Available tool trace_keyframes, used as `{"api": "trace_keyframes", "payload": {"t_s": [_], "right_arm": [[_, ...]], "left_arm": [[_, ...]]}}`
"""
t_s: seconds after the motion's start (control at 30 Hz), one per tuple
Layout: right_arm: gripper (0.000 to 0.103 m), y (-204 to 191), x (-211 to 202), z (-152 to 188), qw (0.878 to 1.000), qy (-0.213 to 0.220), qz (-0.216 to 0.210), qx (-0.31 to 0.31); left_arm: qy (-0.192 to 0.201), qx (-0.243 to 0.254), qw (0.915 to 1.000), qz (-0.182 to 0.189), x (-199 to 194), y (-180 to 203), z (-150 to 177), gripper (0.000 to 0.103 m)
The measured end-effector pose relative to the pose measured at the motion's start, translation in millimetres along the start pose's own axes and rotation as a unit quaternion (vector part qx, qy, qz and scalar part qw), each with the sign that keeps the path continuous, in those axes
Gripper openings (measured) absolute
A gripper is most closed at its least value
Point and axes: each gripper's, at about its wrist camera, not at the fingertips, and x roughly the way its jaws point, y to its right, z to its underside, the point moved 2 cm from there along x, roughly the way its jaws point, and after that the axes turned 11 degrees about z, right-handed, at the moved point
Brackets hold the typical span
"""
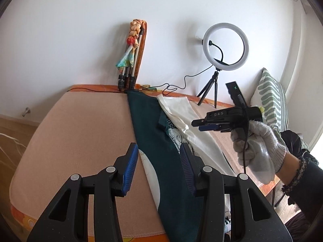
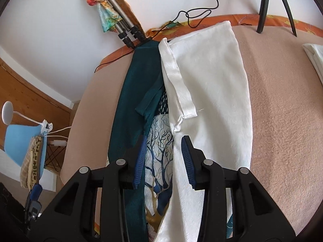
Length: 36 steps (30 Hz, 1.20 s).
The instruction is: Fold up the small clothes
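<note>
A long garment lies lengthwise on the pink blanket [image 1: 80, 133]. Its left part is dark teal [image 1: 149, 125], its right part white [image 1: 181, 109], with a tree print between them [image 2: 159, 141]. My left gripper [image 1: 159, 161] is open and empty above the teal part near the front edge. My right gripper [image 2: 164, 153] is open and empty over the print and the white part [image 2: 212, 92]. It also shows in the left wrist view [image 1: 210, 124], held by a gloved hand [image 1: 256, 147] above the white part.
A ring light on a tripod [image 1: 225, 46] stands at the back right, its cable [image 1: 181, 84] trailing along the back edge. Folded tripods with a colourful scarf [image 1: 131, 56] lean on the wall. A striped pillow [image 1: 270, 98] sits right. Folded white cloth [image 2: 315, 58] lies far right.
</note>
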Motion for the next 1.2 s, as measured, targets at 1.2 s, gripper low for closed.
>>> {"api": "trace_keyframes", "payload": {"t_s": [1.2], "right_arm": [[0.038,75,-113,197,1.0,0.001,0.029,0.006]], "left_arm": [[-0.245,0.006,0.9536,0.175,84,87,90,0.041]]}}
